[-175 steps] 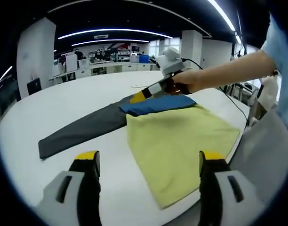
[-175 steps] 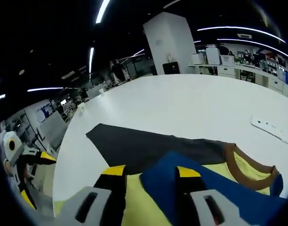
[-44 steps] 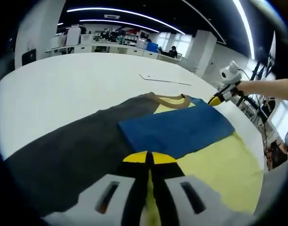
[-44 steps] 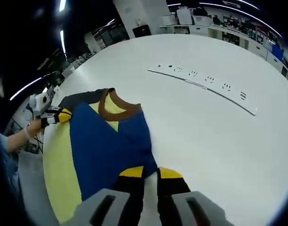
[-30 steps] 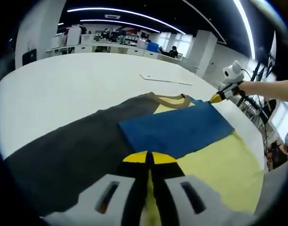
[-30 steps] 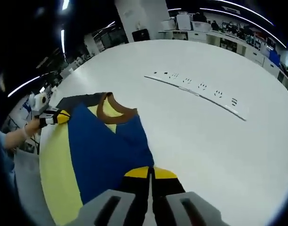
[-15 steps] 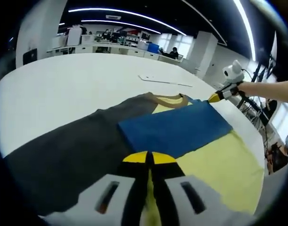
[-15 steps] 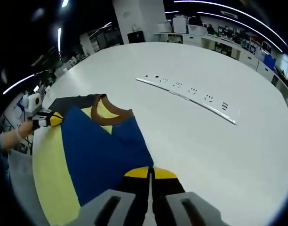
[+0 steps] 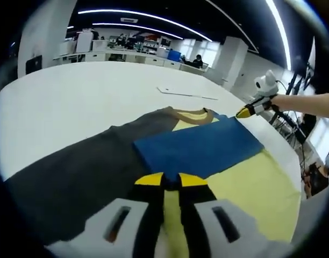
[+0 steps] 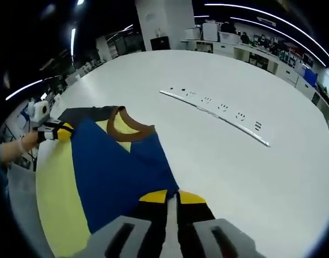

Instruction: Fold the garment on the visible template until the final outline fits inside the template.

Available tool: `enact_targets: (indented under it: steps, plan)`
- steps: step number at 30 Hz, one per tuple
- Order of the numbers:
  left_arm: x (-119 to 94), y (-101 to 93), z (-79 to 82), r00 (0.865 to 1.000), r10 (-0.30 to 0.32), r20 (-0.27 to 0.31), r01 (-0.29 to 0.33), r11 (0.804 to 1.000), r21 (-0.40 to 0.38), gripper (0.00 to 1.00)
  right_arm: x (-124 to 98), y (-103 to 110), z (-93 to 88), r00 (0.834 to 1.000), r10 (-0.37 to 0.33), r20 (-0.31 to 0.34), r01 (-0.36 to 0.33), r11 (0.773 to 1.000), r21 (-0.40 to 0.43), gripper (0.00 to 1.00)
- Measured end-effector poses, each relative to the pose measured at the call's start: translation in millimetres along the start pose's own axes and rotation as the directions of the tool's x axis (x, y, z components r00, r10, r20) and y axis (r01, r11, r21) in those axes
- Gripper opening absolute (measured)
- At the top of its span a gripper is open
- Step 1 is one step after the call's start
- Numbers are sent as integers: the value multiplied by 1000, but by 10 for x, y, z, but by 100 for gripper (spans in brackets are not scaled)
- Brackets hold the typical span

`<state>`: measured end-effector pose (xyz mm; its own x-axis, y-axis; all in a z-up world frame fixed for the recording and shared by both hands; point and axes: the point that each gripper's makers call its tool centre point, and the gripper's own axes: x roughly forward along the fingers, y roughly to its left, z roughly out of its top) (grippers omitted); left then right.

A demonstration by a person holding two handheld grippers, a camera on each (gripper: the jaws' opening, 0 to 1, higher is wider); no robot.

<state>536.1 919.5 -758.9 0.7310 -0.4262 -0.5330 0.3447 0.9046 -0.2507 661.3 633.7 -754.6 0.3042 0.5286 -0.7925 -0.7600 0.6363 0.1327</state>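
The shirt [image 9: 229, 177] lies flat on the white bench [image 9: 73, 91], yellow body toward the near edge, brown collar [image 9: 188, 114] up top. The blue sleeve [image 9: 199, 148] is already folded across the chest, while the grey sleeve [image 9: 73, 172] is stretched out to the side, unfolded. So maybe a third done by the look of it: that grey sleeve has to come in and the body probably wants another fold before the outline shrinks. No template outline is clearly visible under the cloth, so fit can't be judged.

Left gripper [image 9: 171, 181] sits low over the spot where grey, blue and yellow meet; jaws show a thin slit between the yellow tips, and whether cloth is pinched there is hard to tell. Right gripper [image 10: 172, 198] is at the blue sleeve's outer edge, jaws nearly together with a narrow gap, nothing obviously in them. In the left gripper view it shows over by the far corner of the blue sleeve.

A long white strip [image 10: 215, 110] with dark marks lies on the bench, well apart from the shirt. Beyond that, a big open office with pillars [image 10: 164, 24], desks and ceiling light strips.
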Motion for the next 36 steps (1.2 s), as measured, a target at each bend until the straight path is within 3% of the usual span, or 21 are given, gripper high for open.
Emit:
enact_targets:
  steps: [2,8,12,16,25,36]
  plan:
    - [-17,1,21,1000,10,7,-10,999,31,25,-36,3,-2,1000,-2,21,2,1000,1,19]
    - [-69,-62,77,1000,-15,25,13,996,84,40,-87,147,-63,998,26,64,-24,999,-38,57]
    - [-100,-105,116,999,-34,37,29,992,121,54,-120,264,-129,995,44,89,-40,998,-42,68]
    - [-143,-143,147,997,-58,46,51,989,137,71,-151,342,-200,994,31,107,-26,998,-54,87]
    - [-291,-169,200,994,-96,60,83,980,182,98,-306,489,-311,990,7,141,0,999,-53,100]
    - [-504,-163,189,993,-107,55,95,978,187,99,-617,806,-334,973,3,229,8,999,-46,100]
